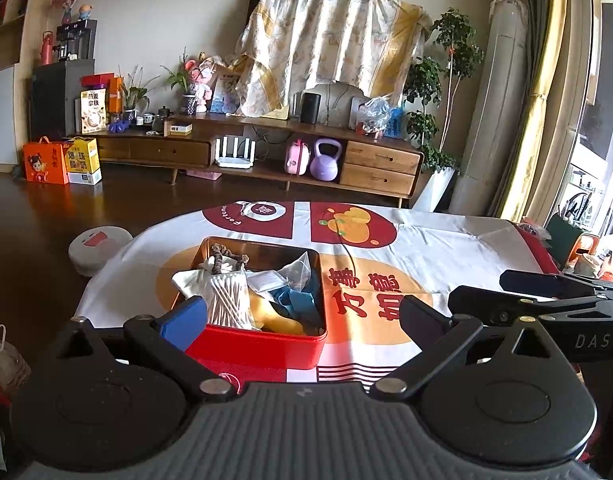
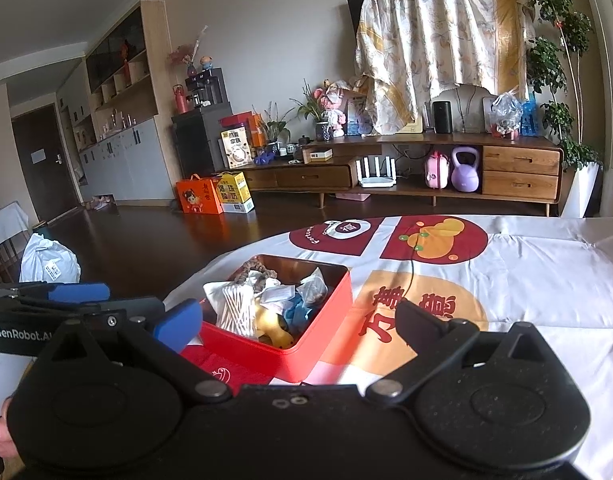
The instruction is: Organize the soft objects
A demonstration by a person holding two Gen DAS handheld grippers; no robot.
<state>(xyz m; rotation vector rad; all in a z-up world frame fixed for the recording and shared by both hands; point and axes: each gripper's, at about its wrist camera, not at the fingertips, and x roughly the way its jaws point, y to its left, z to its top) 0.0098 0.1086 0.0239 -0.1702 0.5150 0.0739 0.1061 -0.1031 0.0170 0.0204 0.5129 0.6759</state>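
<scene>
Living room, cloth-covered counter (image 1: 446, 248); red tin (image 1: 262, 344) near-left, crammed with soft objects (image 1: 282, 304); both hand-held grippers spread, empty; I judge contents light, limp; I'd pinch loose folds.

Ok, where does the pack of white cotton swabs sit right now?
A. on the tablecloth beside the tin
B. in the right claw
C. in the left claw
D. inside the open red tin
D: the pack of white cotton swabs lies inside the open red rectangular tin, among the other soft things; both claws are open and hold nothing.
</scene>
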